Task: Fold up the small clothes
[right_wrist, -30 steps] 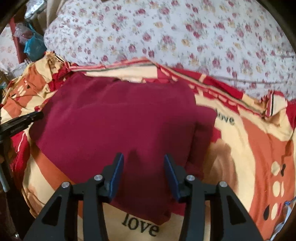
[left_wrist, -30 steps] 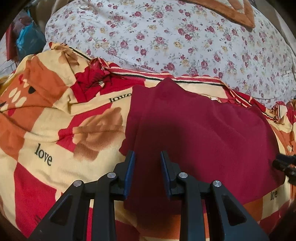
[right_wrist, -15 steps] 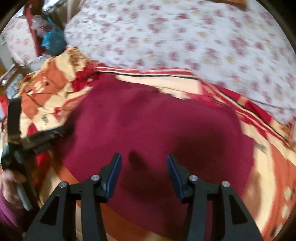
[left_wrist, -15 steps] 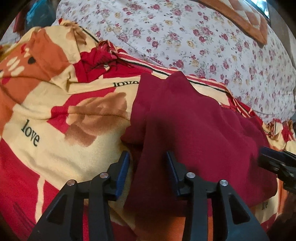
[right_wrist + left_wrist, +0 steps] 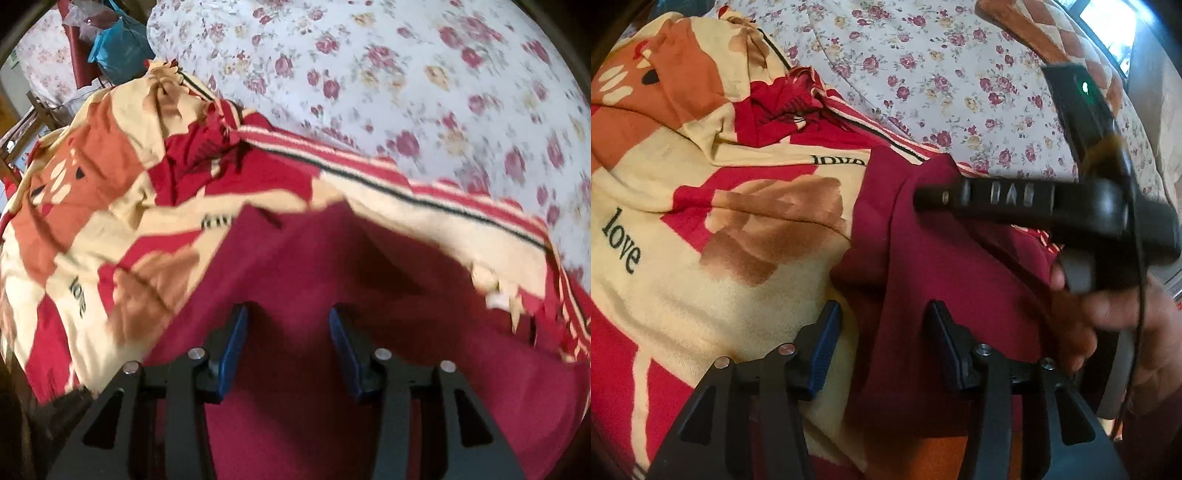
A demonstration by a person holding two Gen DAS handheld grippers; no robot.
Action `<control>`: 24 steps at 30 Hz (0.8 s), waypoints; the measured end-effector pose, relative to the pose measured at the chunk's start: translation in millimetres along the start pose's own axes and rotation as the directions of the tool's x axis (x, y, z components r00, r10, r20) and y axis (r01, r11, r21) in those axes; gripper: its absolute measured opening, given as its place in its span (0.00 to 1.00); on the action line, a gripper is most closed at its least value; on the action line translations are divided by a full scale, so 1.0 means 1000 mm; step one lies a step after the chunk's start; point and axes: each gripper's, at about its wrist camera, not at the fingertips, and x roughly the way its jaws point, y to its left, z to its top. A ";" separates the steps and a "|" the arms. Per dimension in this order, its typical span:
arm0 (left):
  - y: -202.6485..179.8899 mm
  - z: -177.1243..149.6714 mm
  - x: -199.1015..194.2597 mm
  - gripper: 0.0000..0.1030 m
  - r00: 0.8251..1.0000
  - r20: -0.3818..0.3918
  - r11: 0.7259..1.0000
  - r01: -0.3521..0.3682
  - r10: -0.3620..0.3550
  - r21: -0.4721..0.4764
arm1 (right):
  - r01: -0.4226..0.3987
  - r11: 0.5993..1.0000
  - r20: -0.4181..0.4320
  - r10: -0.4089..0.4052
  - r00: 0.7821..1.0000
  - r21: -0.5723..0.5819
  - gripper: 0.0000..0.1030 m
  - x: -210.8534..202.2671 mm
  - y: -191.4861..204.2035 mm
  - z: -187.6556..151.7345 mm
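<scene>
bed: floral sheet [image 5: 424, 85], "love" patterned blanket [image 5: 683, 229] | upper left: blue bag [image 5: 118, 51], wooden frame [image 5: 22, 129] | upper right: bright window [image 5: 1108, 26]

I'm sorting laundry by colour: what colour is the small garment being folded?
Plain dark maroon garment, no print; clearest in the left wrist view.

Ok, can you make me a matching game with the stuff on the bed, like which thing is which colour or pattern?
Things:
1. small garment
2. blanket
3. bedsheet
4. left gripper's pads

Looks:
A. white with little roses
B. plain dark red
C. blue
D. cream, red and orange, with the word "love"

Pairs: 1-B, 2-D, 3-A, 4-C
</scene>
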 end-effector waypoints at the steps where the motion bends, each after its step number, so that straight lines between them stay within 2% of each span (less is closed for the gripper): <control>1: 0.001 0.000 0.000 0.28 1.000 -0.001 1.000 0.006 -0.006 -0.004 | -0.018 1.000 0.007 0.017 1.000 0.016 0.48 -0.005 0.001 0.003; 3: 0.001 0.001 0.000 0.28 1.000 -0.003 1.000 0.008 -0.008 -0.005 | -0.081 0.996 0.015 0.080 0.997 0.037 0.50 -0.012 0.005 0.004; 4: 0.000 0.001 0.000 0.28 1.000 -0.004 1.000 0.006 -0.006 -0.004 | -0.083 0.996 0.004 0.083 0.997 0.033 0.54 -0.010 0.008 0.005; 5: -0.001 0.001 0.000 0.29 1.000 -0.004 1.000 0.004 -0.004 -0.002 | -0.070 0.997 -0.010 0.071 0.997 0.025 0.55 -0.007 0.011 0.005; 7: -0.001 0.001 0.000 0.29 1.000 -0.003 1.000 0.003 -0.003 0.000 | 0.010 1.000 -0.064 -0.012 0.998 -0.021 0.55 0.011 0.020 0.006; 8: -0.001 0.001 0.000 0.29 1.000 -0.002 1.000 0.006 -0.006 -0.001 | 0.027 0.999 -0.063 -0.030 0.998 -0.037 0.53 0.015 0.023 0.005; 9: 0.000 0.001 0.000 0.29 1.000 -0.003 1.000 0.009 -0.009 -0.003 | 0.046 0.997 -0.049 -0.049 0.998 -0.054 0.46 0.016 0.025 0.004; 10: 0.000 0.001 -0.001 0.29 1.000 -0.004 1.000 0.013 -0.013 -0.007 | 0.072 0.994 -0.023 -0.074 0.997 -0.078 0.29 0.014 0.028 0.004; 12: 0.001 0.001 -0.001 0.29 1.000 -0.005 1.000 0.019 -0.019 -0.013 | 0.049 0.994 0.021 -0.047 0.999 -0.095 0.05 0.005 0.033 0.006; 15: 0.001 0.002 -0.001 0.29 1.000 -0.006 1.000 0.020 -0.020 -0.017 | 0.034 0.994 0.051 -0.029 0.998 -0.104 0.05 -0.003 0.037 0.014; 18: 0.001 0.002 0.000 0.29 1.000 -0.006 1.000 0.022 -0.022 -0.017 | 0.031 0.995 -0.003 -0.032 0.999 -0.093 0.05 0.017 0.035 0.015; 21: 0.002 0.002 0.000 0.29 1.000 -0.006 0.999 0.026 -0.026 -0.020 | -0.005 0.998 -0.024 0.004 1.000 -0.058 0.10 0.020 0.029 0.014; 23: 0.002 0.002 0.000 0.29 1.000 -0.007 0.999 0.029 -0.030 -0.025 | -0.046 0.999 -0.024 0.046 0.999 0.001 0.31 0.010 0.022 0.016; 24: 0.001 0.002 0.000 0.29 1.000 -0.007 0.999 0.029 -0.029 -0.028 | -0.048 0.999 -0.022 0.048 0.999 0.023 0.55 0.006 0.018 0.015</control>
